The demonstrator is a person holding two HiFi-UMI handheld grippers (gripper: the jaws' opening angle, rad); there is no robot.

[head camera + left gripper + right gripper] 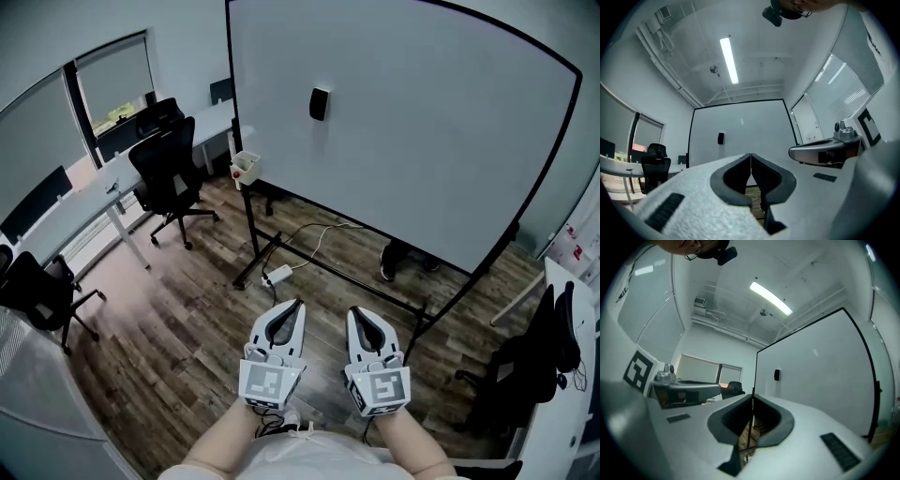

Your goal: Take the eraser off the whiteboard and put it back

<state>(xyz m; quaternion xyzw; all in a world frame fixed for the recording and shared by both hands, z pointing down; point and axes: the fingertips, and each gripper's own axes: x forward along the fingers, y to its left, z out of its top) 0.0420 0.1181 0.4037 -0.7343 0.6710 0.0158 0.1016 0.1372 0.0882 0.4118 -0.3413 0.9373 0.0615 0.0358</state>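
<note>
Both pairs of jaws are clenched on nothing: the left gripper's [751, 159] tips meet in a thin seam, and the right gripper's [753, 401] do the same. That suits an approach rather than a grasp, since nothing is within reach. The two are held side by side, near level, aimed at the whiteboard [431, 150], which stands well ahead on a black floor stand. The eraser [320, 103] clings high on the board's left part, likely by a magnet, as no ledge supports it. A power strip [278, 275] with its cable lies on the wooden floor [187, 319] near the stand's foot, probably worth stepping around.
</note>
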